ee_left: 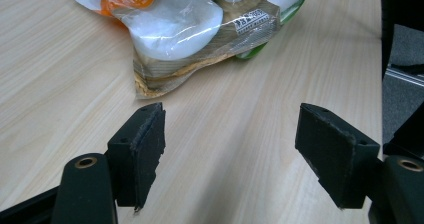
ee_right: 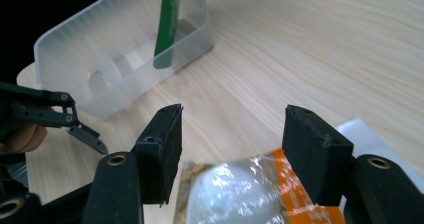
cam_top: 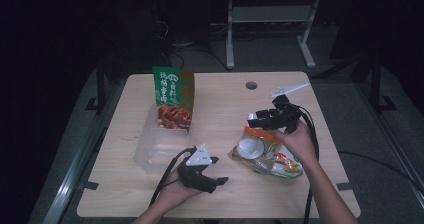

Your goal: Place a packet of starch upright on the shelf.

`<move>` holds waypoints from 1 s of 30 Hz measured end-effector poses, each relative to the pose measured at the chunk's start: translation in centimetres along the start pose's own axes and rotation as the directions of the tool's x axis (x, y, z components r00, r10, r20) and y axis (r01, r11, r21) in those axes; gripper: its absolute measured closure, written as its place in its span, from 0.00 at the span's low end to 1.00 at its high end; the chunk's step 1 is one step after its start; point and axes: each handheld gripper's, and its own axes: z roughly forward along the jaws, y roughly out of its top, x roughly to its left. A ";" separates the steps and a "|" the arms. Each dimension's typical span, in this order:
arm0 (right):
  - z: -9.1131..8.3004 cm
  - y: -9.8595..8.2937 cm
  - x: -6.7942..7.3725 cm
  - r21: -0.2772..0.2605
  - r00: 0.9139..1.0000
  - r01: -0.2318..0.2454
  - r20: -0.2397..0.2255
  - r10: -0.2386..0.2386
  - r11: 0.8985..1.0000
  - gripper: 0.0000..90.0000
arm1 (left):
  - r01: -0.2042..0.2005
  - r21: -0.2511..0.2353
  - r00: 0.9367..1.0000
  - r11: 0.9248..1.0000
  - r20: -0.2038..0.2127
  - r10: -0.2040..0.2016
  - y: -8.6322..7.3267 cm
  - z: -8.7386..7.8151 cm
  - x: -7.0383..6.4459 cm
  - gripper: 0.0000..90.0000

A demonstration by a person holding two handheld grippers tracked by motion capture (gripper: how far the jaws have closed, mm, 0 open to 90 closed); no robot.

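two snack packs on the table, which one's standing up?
The green pack, standing upright inside the clear plastic bin at table left. The other, the orange-and-white pack, lies flat on the tabletop below the right gripper.

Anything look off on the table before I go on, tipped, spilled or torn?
Nothing spilled or torn that I can see. The green snack packet stands on end in the clear plastic bin, leaning on its far wall. The orange snack bag lies flat, crinkled, under the open right gripper. The left gripper is open too.
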 end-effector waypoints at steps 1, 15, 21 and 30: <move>-0.2 -0.2 -0.1 0.001 1.000 -0.007 0.002 0.007 1.000 0.45 | 0.009 -0.002 1.000 1.000 0.001 -0.009 0.1 0.2 0.0 0.31; -1.5 -3.0 -1.4 0.034 0.998 -0.055 0.025 0.054 0.998 0.45 | 0.007 0.006 1.000 1.000 0.005 -0.007 0.8 1.3 0.2 0.31; -2.2 -4.4 -1.8 0.039 0.996 -0.076 0.039 0.075 0.996 0.45 | 0.004 0.003 1.000 1.000 0.007 -0.005 0.9 1.3 0.2 0.31; -2.8 -6.2 -2.3 0.055 0.993 -0.106 0.058 0.103 0.993 0.45 | 0.006 0.003 1.000 1.000 0.002 -0.006 1.0 1.3 0.2 0.31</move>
